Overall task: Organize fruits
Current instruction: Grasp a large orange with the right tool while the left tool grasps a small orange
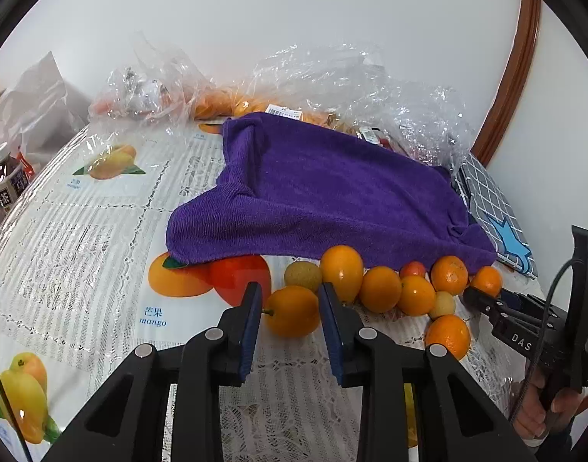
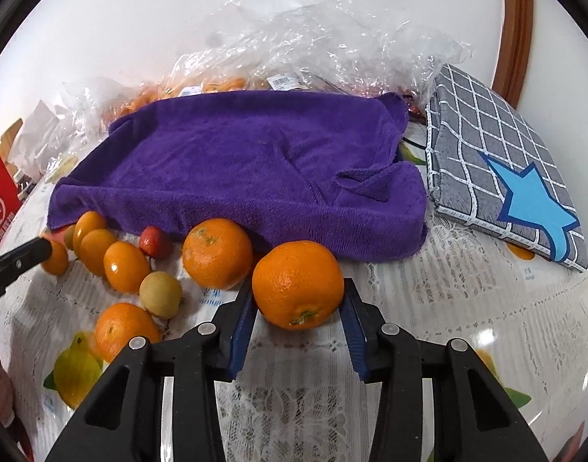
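Several oranges, kumquats and small fruits lie in a loose row along the near edge of a purple towel (image 1: 324,188), which also shows in the right wrist view (image 2: 240,165). My left gripper (image 1: 291,310) stands open with its pads on either side of a small oval orange fruit (image 1: 292,311). My right gripper (image 2: 298,306) is closed around a round orange (image 2: 297,284), its blue pads against both sides. The right gripper also shows in the left wrist view (image 1: 486,300) at the right end of the row.
A grey checked cloth with a blue star (image 2: 498,158) lies right of the towel. Crumpled clear plastic bags (image 1: 332,73) with fruit sit behind it by the wall. Bottles (image 1: 7,181) stand at the far left. The tablecloth (image 1: 82,238) has printed fruit pictures.
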Available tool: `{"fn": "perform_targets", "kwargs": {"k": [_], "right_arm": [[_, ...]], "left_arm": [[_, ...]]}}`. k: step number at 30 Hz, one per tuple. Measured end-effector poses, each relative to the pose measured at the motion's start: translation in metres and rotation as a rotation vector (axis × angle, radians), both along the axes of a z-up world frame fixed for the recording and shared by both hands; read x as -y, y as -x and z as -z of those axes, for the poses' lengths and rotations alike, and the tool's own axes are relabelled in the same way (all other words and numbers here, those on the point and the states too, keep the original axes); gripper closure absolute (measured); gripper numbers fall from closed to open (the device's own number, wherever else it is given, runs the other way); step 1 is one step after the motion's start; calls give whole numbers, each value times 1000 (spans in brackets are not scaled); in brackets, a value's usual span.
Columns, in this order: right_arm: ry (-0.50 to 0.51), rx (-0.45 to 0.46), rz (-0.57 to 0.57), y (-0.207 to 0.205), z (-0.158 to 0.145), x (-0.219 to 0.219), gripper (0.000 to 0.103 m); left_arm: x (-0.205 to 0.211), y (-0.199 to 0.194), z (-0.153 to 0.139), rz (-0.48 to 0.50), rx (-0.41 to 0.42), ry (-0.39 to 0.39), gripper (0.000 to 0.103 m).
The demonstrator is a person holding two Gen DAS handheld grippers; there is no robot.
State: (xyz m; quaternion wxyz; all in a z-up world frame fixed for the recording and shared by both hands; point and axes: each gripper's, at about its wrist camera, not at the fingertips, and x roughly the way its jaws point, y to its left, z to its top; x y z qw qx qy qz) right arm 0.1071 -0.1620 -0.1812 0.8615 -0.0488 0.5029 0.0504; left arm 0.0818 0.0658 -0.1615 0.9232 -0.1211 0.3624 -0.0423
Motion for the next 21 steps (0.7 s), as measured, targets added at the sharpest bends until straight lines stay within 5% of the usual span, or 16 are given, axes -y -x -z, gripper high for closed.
{"fn": "perform_targets", "kwargs": {"k": [16,21], "right_arm": [[-52,-1,-7,9,-3,1,61],[-22,-32,-22,5,3,-4,60]], "left_arm": [[16,-12,12,83,-100,-24,62],[15,-12,12,90,-101,-4,74]]}}
